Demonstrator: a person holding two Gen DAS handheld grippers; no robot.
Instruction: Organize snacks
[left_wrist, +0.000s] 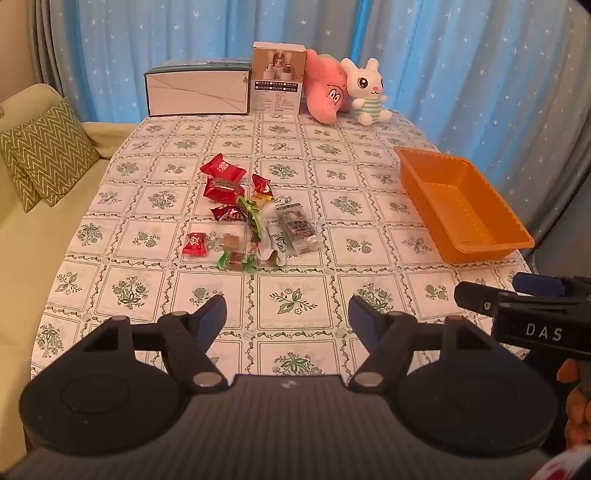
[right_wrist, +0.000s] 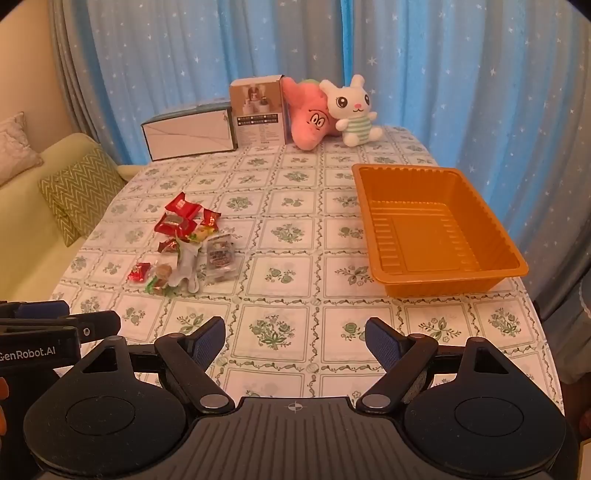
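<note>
So both grippers are hanging over the near edge of the table (right_wrist: 332, 229), tilted down toward it, with nothing in either one. The left gripper (left_wrist: 288, 314) has its jaws spread wide, only tablecloth showing between the blue pads. Same story with the right gripper (right_wrist: 295, 338): wide apart, holding nothing. They sit side by side, each one peeking into the other's view from the side.

The snacks (left_wrist: 243, 218) are all still in one loose pile on the tablecloth, around the middle of the table and a bit toward its left edge. It's mostly red wrappers (left_wrist: 222, 168) at the far end of the pile, a small red candy (left_wrist: 194, 243) and a couple of clear-wrapped brown sweets on the near side, a green and white packet (left_wrist: 258, 229) running through the middle, and a grey packet (left_wrist: 297, 227) on the right side of the heap.

The orange tray (right_wrist: 373, 229) is along the right edge of the table, well apart from the pile, and it has nothing in it.

Along the far edge there's a long white box (left_wrist: 195, 92), a taller carton (left_wrist: 277, 83) right beside it, then a pink plush (left_wrist: 327, 90) and a white bunny plush (left_wrist: 365, 92) leaning together. A sofa with a green zigzag cushion (left_wrist: 44, 151) sits off the left edge, blue starry curtains (left_wrist: 461, 74) behind.
</note>
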